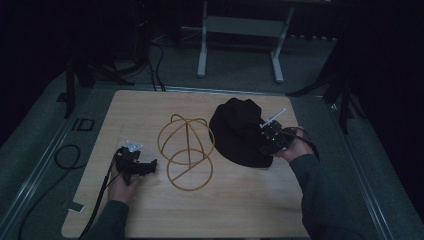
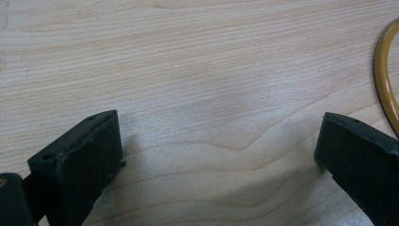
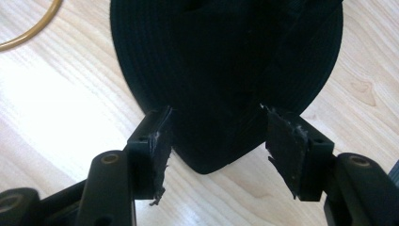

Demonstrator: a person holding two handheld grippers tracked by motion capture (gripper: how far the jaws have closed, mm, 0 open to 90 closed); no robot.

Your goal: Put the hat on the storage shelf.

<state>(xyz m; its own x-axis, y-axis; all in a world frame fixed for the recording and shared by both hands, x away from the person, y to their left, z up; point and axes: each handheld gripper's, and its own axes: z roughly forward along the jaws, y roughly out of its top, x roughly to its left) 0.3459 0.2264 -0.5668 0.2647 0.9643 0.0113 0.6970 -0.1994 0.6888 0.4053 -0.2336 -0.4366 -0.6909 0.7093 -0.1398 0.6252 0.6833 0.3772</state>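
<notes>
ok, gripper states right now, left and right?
Left gripper: open, nothing between its fingers, bare table under it.
Right gripper: open, fingers either side of the black hat brim, not pressing it.

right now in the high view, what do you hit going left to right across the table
left gripper → yellow wire hat frame → black hat → right gripper, at the hat's near right edge, jaws open around the brim.
</notes>
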